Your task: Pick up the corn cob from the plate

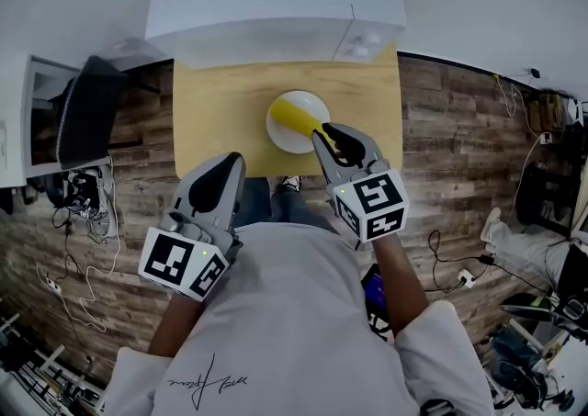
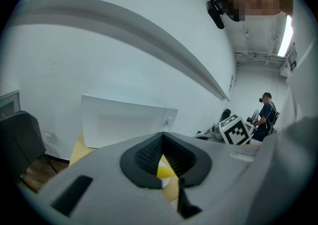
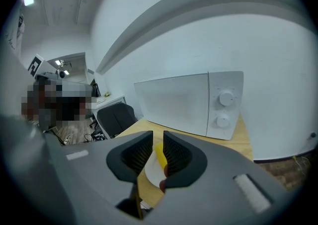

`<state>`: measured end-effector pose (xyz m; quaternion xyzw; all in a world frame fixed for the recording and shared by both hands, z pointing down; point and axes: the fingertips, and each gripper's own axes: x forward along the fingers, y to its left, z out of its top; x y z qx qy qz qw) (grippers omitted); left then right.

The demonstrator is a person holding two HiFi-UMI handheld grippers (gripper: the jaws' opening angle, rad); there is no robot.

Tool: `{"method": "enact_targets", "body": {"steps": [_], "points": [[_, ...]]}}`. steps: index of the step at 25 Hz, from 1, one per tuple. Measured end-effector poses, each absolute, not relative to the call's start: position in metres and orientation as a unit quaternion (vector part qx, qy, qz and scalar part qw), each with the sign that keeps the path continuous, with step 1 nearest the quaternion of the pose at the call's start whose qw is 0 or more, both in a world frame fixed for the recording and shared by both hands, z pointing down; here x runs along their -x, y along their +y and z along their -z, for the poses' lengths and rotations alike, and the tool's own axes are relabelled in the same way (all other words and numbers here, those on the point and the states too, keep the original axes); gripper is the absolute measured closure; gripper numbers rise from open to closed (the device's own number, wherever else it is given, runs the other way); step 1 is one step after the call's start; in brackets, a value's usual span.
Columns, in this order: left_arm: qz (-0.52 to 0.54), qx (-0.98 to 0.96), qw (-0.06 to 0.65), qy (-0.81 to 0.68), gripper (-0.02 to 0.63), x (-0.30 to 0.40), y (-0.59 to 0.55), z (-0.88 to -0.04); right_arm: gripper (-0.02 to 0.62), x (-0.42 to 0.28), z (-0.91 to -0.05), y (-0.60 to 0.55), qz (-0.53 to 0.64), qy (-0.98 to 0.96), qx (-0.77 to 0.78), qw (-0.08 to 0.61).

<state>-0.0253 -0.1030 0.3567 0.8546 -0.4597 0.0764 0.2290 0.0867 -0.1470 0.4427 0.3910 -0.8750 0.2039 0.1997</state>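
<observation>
Corn cob [image 1: 294,116]: yellow, lying on a white plate [image 1: 294,141], slanted, one end toward the plate's left rim, the other toward its right. Not lifted.

Plate sits on a light wooden table [image 1: 211,102], near the middle and close to the near edge. Nothing else on the plate that I can make out.

Right gripper [image 1: 322,132]: tips at the plate's right side, just by the cob's nearer end. Right gripper view shows the jaws a little apart, a narrow gap, the black ribbed pads not pressing on anything. Cob shows through that gap, past the tips. Cannot tell whether a tip touches cob or plate.

Left gripper [image 1: 237,159]: held back at the table's near edge, left of the plate, well apart from the cob. Its own view shows the jaws together at the tips, nothing between them; a bit of cob and plate shows below the pads, farther off.

White microwave [image 1: 276,1] at the table's far side, against a white wall, door to the left, two knobs to the right.

Dark chair [image 1: 87,111] left of the table. Plank floor [image 1: 459,129] around it, cables scattered on both sides. Person holding the grippers wears a white shirt [image 1: 276,313].
</observation>
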Motion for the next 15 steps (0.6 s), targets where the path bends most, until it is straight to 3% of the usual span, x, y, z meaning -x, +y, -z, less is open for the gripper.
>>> {"method": "enact_targets", "body": {"steps": [15], "points": [[-0.083,-0.847,0.232,-0.472,0.613,0.037,-0.104,-0.362,0.488,-0.072,-0.483,-0.151,-0.199,-0.873,-0.359,0.264]]}}
